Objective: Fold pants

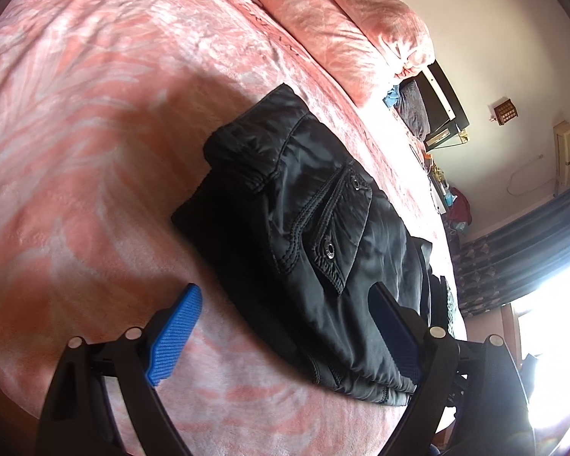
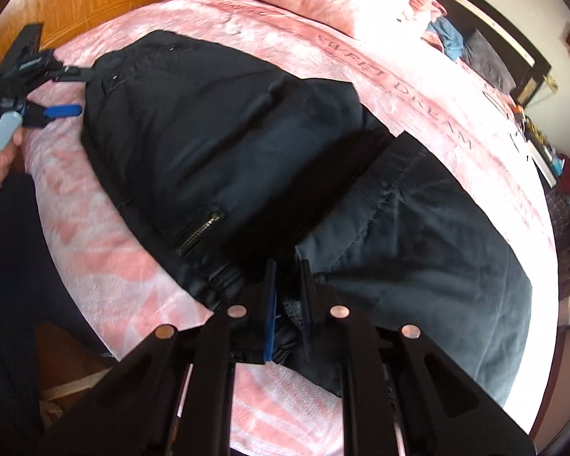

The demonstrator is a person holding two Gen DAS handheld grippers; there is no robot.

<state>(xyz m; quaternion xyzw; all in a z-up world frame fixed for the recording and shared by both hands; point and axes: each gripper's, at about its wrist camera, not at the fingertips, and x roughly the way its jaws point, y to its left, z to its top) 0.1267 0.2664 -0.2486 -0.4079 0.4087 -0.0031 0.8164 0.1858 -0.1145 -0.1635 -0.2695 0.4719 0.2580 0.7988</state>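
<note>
My right claw [image 2: 287, 296] is clamped on the pants [image 2: 224, 144] hem; left claw [image 1: 285, 326] gapes idle. Thin grip could slip, spoiling the fold.

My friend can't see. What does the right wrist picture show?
Black pants lie partly folded on a pink bed. The right tongs pinch the pants' near edge, and the left tongs sit open at the far end.
</note>
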